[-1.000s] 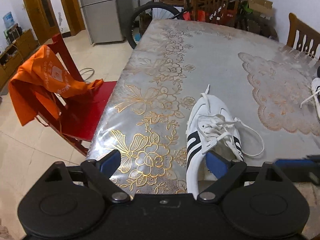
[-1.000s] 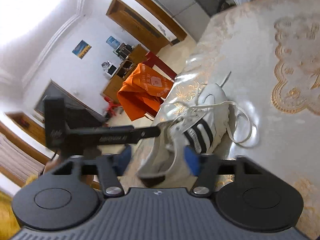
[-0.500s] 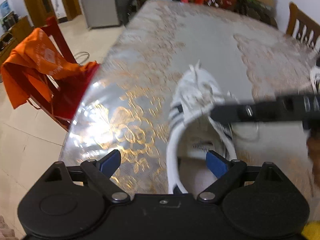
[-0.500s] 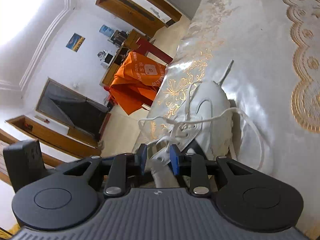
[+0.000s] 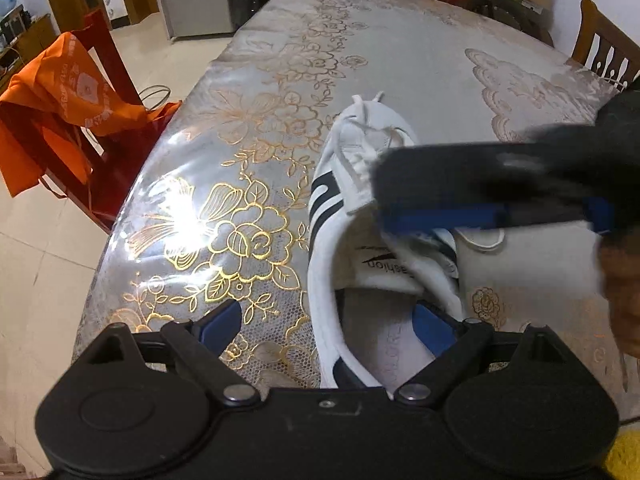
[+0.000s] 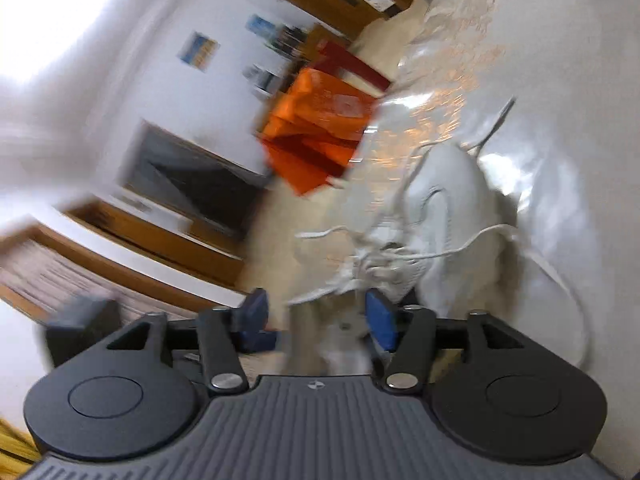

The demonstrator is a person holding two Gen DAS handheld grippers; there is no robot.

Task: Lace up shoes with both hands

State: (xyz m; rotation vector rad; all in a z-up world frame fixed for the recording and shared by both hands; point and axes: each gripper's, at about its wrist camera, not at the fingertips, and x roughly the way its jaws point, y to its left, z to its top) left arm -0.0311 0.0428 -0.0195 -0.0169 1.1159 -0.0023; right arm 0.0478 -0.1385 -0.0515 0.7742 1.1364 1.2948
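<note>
A white shoe [image 5: 332, 200] with black stripes lies on the table, toe pointing away. My left gripper [image 5: 326, 324] is open over its heel: one finger [image 5: 432, 328] sits inside the shoe's mouth, the other [image 5: 220, 320] outside over the tablecloth. From the right, my right gripper [image 5: 480, 184] reaches across the shoe, blurred. In the right wrist view its jaws are opening; the shoe's tongue [image 6: 340, 284] and loose white laces [image 6: 440, 254] lie between the fingers of the right gripper [image 6: 318, 312], and the pads do not press on them. The shoe [image 6: 452, 200] fills the space ahead.
The table [image 5: 248, 140] has a glossy cloth with gold flowers; its left edge is near the shoe. A red chair draped in orange cloth [image 5: 68, 92] stands beside that edge. A wooden chair [image 5: 600, 48] is at the far right. A person's hand [image 5: 624, 300] holds the right gripper.
My left gripper sank onto the shoe's heel, one finger now inside it. The right gripper swung in across the shoe, narrowed around the tongue, then widened again.
</note>
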